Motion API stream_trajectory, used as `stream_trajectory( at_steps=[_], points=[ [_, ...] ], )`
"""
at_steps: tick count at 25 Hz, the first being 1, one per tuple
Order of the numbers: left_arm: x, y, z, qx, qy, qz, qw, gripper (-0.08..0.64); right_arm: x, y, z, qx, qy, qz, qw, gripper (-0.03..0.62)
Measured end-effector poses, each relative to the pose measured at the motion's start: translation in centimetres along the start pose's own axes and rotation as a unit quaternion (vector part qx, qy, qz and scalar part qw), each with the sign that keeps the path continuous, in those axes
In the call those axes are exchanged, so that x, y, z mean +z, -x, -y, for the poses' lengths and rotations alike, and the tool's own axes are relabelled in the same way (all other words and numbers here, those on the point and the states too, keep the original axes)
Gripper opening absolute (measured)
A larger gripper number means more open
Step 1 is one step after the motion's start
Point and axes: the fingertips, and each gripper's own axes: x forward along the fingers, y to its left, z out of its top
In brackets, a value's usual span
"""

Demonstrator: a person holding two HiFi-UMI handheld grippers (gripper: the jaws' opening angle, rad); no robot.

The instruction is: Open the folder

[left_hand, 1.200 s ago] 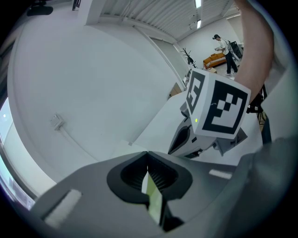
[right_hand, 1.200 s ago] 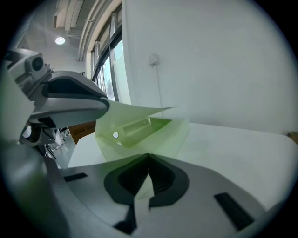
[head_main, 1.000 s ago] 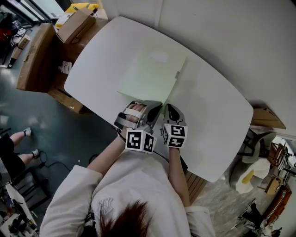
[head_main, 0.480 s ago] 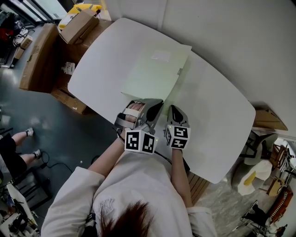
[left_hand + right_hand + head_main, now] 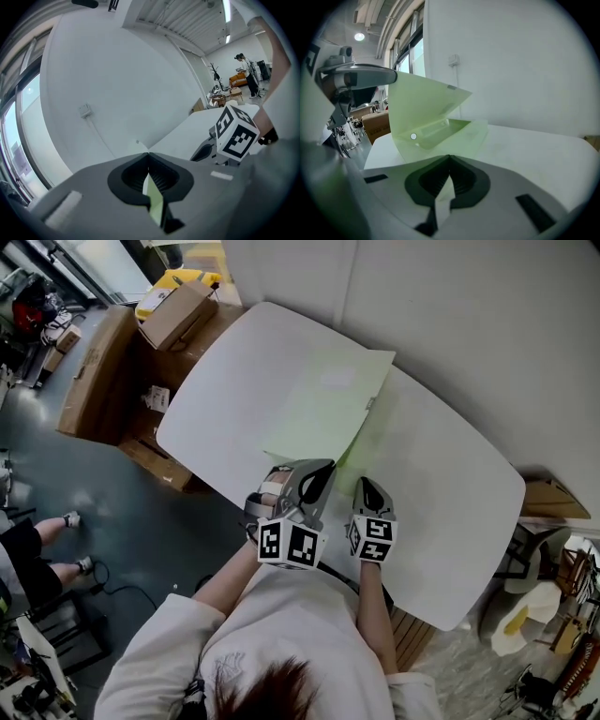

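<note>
A pale green folder [image 5: 328, 404] lies on the white table [image 5: 450, 484]. Its front cover [image 5: 419, 105] stands raised at a slant, showing the inner pocket [image 5: 450, 133]. My left gripper [image 5: 312, 486] is shut on the near edge of that cover, and a green strip [image 5: 153, 197] shows between its jaws. Just to its right, my right gripper [image 5: 367, 495] sits low at the table, shut on the pale lower sheet [image 5: 443, 197] of the folder. In the left gripper view the right gripper's marker cube [image 5: 236, 133] shows alongside.
Cardboard boxes [image 5: 178, 313] and a long carton [image 5: 92, 371] stand off the table's left end. A wall runs close behind the table, with a socket [image 5: 453, 59] on it. Another person's legs [image 5: 33, 554] are at the far left, and furniture [image 5: 553, 498] at the right.
My left gripper has risen with the front cover, which now stands more open. The right gripper has kept its place at the folder's near edge.
</note>
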Motion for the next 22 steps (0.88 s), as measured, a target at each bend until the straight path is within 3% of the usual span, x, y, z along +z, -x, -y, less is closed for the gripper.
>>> stream_trajectory(
  at_steps=[22],
  points=[
    [-0.8,2.6,-4.3,0.018,0.075,0.036,0.9964,0.009,0.2,0.2,-0.1,-0.053,0.004,-0.014,0.998,0.006]
  ],
)
